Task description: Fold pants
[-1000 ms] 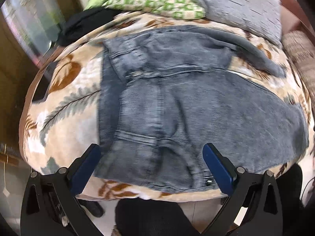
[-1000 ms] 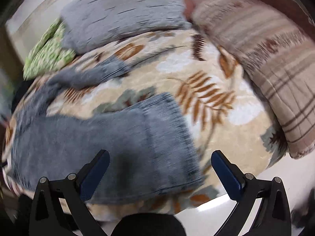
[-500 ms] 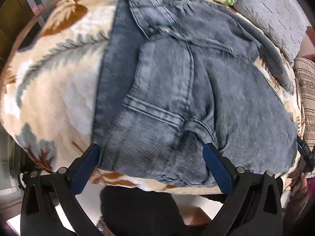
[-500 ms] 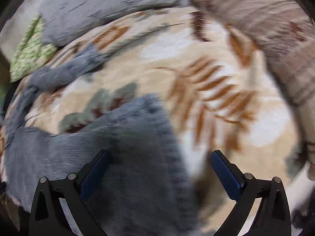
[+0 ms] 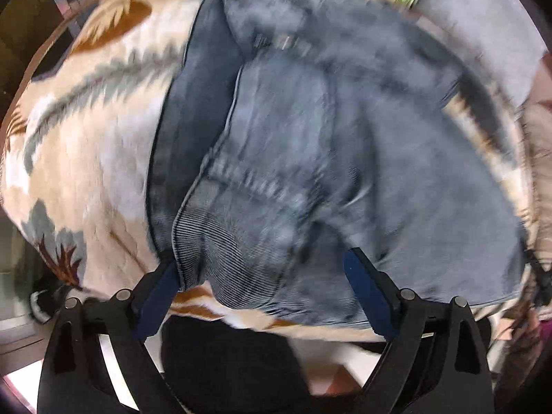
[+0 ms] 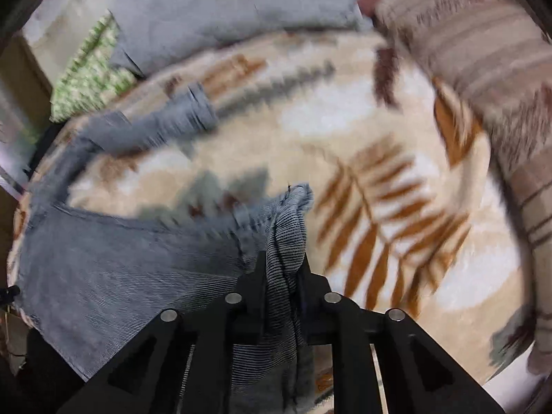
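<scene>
Left wrist view: my left gripper [image 5: 262, 286] hangs over the waist end of the grey-blue ribbed denim pants [image 5: 310, 158], spread on the cream fleece blanket with brown and grey leaf prints [image 5: 86, 145]. Its jaws have just been closing a little but stand wide apart; the ribbed waistband corner lies between them, brushing the blue pad [image 5: 157, 296] at 8 o'clock, the other pad well clear. Against half a second ago the cloth sits nearer and the picture is blurred. No label or writing can be read; the metal button at 12 o'clock is a smear.

Right wrist view: my right gripper [image 6: 281, 276] has just snapped together and is clamped on the hem of the near trouser leg, a bunched fold standing up between the black fingers. A second ago those jaws were wide over flat cloth. The other leg trails toward 10 o'clock, near the grey pillow [image 6: 224, 3]; a brown striped cushion [image 6: 483, 55] lies at 2 o'clock. No lettering shows.
</scene>
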